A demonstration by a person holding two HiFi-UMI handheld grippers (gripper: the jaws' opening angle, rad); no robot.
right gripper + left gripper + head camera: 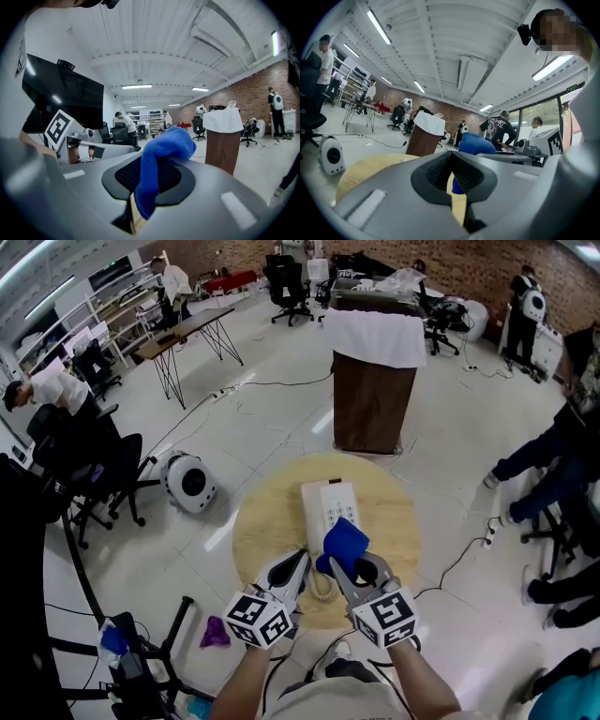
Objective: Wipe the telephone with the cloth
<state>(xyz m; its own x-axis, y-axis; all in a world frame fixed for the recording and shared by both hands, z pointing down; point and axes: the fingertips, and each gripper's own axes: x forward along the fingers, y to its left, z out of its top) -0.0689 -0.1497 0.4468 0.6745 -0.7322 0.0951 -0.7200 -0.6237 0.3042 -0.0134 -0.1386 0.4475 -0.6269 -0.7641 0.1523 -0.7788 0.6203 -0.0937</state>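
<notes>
**A:** Right gripper [147, 176] is up over the table, jaws pinching the blue cloth [161, 150]. A fat fold bulges out the top and a tail hangs below.

**B:** And the telephone [328, 507]?

**A:** White one, lying flat near the middle of the round wooden table [258, 521], keypad up, just beyond the cloth. No contact yet, as far as I can see.

**B:** Left gripper [452, 176]?

**A:** Jaws pressed together with nothing between them. It hovers beside the right one, at the near side of the table.

**B:** So nothing's bracing the phone. That's my worry.

**A:** Mine too. Push the cloth across that casing and I reckon the whole set skates over the smooth top instead of getting wiped.

**B:** What about the grip on the cloth?

**A:** It looks caught by one fold only. Drag it hard against the keys and it could pull out of the pads. If the loose bulge rolls aside, the hard jaw tips could scrape the plastic.

**B:** And that coiled cord [323, 589]?

**A:** It sits at the phone's near end, right under the grippers. Coming in low, a jaw could snag a loop and tug the handset loose, though I can't make out from here how the handset sits.
</notes>
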